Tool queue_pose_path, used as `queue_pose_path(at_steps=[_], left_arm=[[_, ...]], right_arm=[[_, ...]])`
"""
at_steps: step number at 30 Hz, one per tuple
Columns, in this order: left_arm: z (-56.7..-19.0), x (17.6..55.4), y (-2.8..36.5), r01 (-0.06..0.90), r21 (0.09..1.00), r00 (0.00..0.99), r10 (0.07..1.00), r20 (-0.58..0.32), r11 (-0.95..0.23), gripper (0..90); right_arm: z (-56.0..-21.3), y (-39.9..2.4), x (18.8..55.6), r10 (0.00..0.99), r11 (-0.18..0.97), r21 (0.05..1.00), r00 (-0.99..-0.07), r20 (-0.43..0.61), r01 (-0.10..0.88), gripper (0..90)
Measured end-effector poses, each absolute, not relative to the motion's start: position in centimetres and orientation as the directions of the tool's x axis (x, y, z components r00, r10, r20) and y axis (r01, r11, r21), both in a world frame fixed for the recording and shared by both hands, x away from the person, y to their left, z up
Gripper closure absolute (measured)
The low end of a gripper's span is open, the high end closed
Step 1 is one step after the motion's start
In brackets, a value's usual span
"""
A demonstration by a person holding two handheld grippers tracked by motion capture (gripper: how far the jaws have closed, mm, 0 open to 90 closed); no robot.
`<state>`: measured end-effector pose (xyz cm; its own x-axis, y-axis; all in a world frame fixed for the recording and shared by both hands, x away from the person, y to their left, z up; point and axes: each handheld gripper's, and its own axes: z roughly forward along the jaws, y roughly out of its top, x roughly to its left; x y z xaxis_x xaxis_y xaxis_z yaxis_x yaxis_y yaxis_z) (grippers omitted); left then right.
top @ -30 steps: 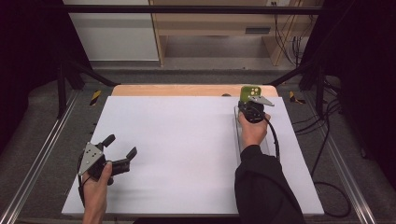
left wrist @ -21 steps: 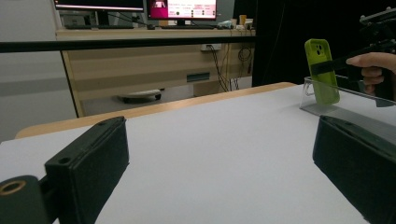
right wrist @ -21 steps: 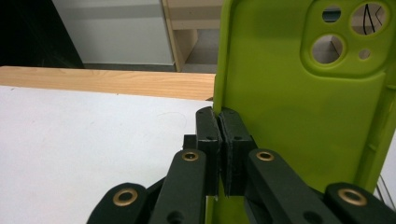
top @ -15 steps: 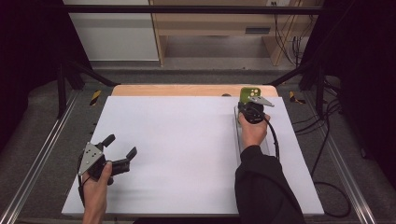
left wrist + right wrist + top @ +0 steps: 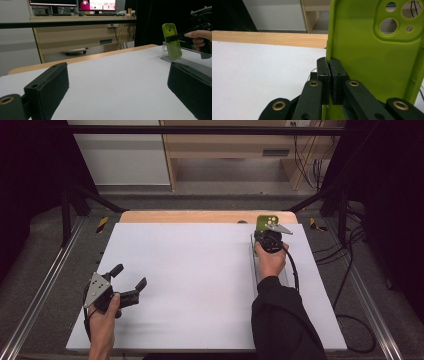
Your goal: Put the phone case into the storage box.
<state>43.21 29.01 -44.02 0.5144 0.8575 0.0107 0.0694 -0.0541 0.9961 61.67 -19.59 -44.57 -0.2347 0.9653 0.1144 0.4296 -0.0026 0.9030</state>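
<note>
You are holding your left hand-held gripper just above the near left part of the white bench, its jaws spread wide with nothing between them; in the left gripper view both black pads are framing bare bench top. Well across the bench from it, at the far right, your right hand-held gripper is pinching the left edge of the green phone case, jaws closed tight on its thin wall. The case is standing nearly upright in front of that gripper, its camera holes at the top, just above or resting in the clear plastic stand; whether it is touching the stand I cannot tell. You seem to be seating the case on, or lifting it from, that stand. Next, you would be keeping the pinch firm and the case upright, moving slowly so the light stand is not tipping.
</note>
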Motion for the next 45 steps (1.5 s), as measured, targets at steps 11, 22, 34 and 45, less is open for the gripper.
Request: queue_pose_path(at_steps=[11,22,34,45], left_arm=[[-44.01,43.21,29.0,0.069,0.996,0.516,0.857,0.012,-0.055,3.2],[-44.02,43.23,28.97,0.069,0.996,0.519,0.854,0.012,-0.056,3.2],[-44.01,43.23,28.92,0.068,0.996,0.522,0.853,0.012,-0.056,3.2],[-44.0,43.22,28.95,0.068,0.996,0.522,0.853,0.012,-0.056,3.2]], right_arm=[[-44.66,-19.6,61.65,0.964,-0.001,0.898,-0.237,0.118,0.44,87.6],[-44.71,-19.6,61.64,0.962,0.0,0.894,-0.244,0.122,0.447,87.4],[-44.75,-19.63,61.61,0.962,0.001,0.894,-0.246,0.122,0.448,87.0],[-44.77,-19.62,61.6,0.962,0.004,0.894,-0.247,0.12,0.447,86.2]])
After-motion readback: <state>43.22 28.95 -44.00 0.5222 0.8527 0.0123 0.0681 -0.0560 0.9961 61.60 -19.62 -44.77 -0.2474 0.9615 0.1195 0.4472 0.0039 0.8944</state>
